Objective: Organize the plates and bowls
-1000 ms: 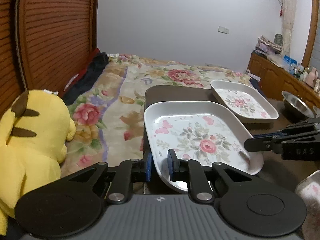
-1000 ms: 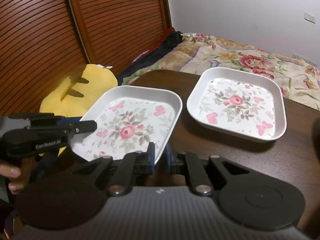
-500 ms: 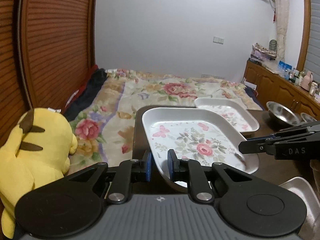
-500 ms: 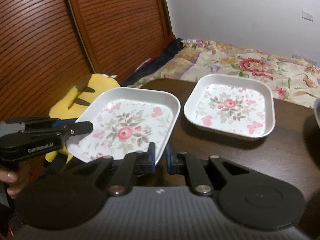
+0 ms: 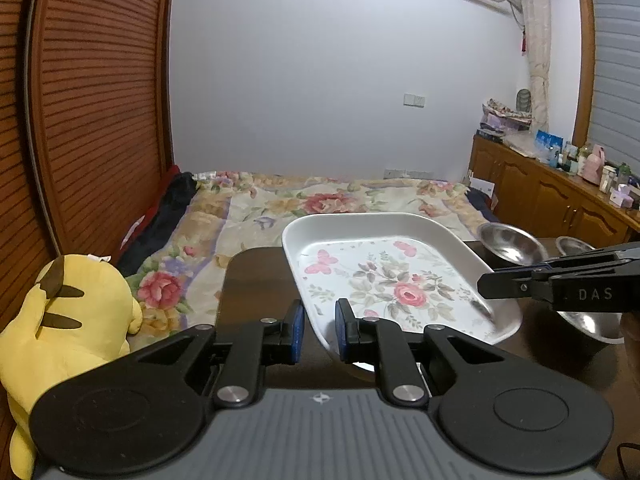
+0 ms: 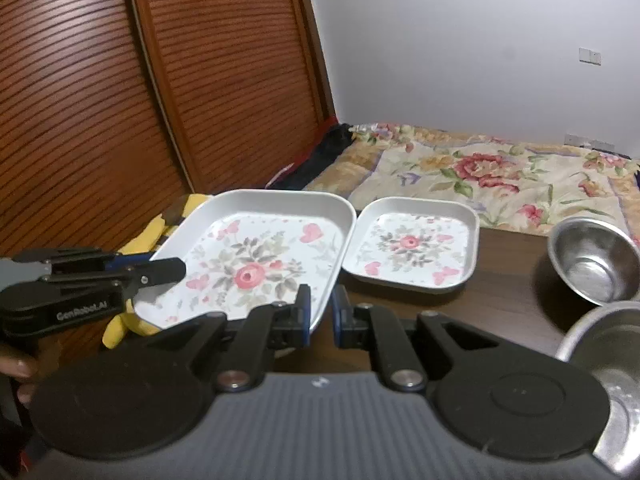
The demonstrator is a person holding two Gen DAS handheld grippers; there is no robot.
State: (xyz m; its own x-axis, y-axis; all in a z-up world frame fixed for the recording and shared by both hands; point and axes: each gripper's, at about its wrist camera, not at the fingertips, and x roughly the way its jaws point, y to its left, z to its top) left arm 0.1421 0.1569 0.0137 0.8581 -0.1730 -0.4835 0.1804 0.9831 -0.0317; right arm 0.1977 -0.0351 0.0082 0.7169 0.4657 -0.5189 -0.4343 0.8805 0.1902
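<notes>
Both the left gripper [image 5: 318,330] and the right gripper [image 6: 320,316] clamp opposite rims of the large floral plate [image 6: 256,260], held above the table [image 6: 516,280] edge with the smaller plate [image 6: 412,244] just beyond its far-right side.

left hand-held gripper [image 5: 319,330]: clamps floral plate [image 5: 394,280] rim; right hand-held gripper [image 5: 486,285]: opposite rim

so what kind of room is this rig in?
Looks like a home bedroom: a bed with a floral quilt, a yellow plush toy beside it, and a wooden sideboard cluttered with small items. The plates sit on a dark table by the bed.
</notes>
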